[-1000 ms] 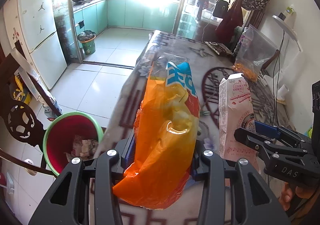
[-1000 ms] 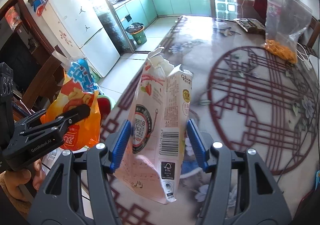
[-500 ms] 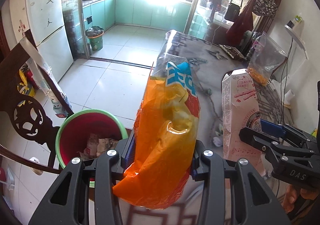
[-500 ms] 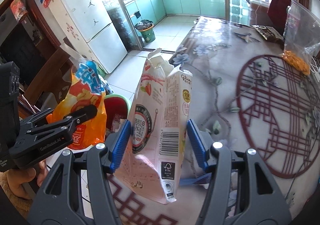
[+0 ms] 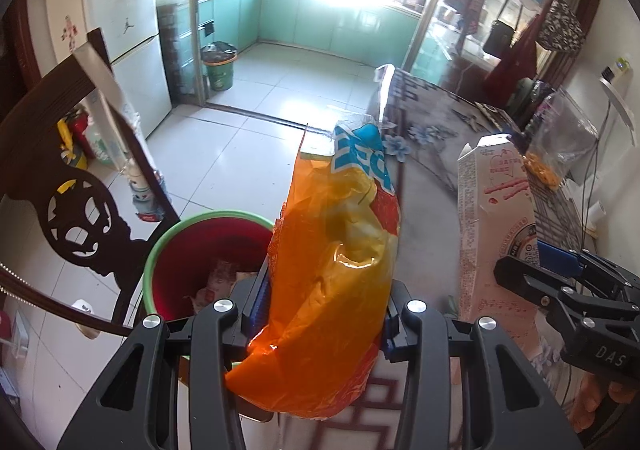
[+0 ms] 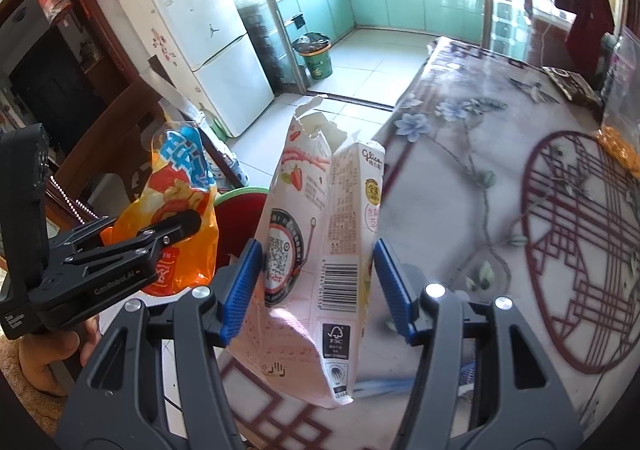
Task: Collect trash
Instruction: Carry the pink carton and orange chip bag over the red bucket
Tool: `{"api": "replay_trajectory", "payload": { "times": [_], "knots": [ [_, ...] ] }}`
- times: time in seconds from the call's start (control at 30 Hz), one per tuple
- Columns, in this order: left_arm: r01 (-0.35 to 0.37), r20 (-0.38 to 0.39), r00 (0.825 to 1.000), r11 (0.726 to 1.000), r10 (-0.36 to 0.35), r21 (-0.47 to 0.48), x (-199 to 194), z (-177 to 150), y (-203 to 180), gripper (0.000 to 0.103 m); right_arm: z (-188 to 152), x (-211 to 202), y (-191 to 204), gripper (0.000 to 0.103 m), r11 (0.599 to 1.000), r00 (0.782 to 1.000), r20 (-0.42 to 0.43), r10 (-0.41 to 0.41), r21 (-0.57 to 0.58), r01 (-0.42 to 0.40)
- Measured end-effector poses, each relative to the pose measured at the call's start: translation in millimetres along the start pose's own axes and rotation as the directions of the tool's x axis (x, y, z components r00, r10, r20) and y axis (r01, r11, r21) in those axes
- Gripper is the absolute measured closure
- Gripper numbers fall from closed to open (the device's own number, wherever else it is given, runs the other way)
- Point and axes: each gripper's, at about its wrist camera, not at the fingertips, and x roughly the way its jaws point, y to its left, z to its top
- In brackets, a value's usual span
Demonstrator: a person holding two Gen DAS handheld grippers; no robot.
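Clamped in the left gripper point(image 5: 320, 314): orange bag point(image 5: 336, 262), jaws pressed on both sides, hung just beside and partly over the bin point(image 5: 168, 246). Gripped by the right gripper point(image 6: 316, 286): torn pink carton point(image 6: 320, 250), jaws tight on its sides, held at the table point(image 6: 460, 178) edge, near the bin. Paper scraps seen inside the bin.

left gripper point(image 5: 324, 310): black arms, blue pads, shiny round screws
right gripper point(image 6: 316, 282): black arms, bumpy blue pads, shiny screws
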Motion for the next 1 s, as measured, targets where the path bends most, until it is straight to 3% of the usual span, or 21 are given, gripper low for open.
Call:
{"api": "replay_trajectory", "payload": {
  "times": [0.7,1.0],
  "knots": [
    [-0.079,-0.046,0.996,0.993,0.075,-0.092,23,6,76,0.063,27,45,58,0.047,0.994,0.998,-0.039,0.051,-0.094,-0.054],
    [-0.117,-0.103,0.989,0.985,0.104,-0.131,43,0,106,0.063,29,75,79,0.047,0.987,0.992,-0.090,0.083,-0.132,-0.095]
  ]
}}
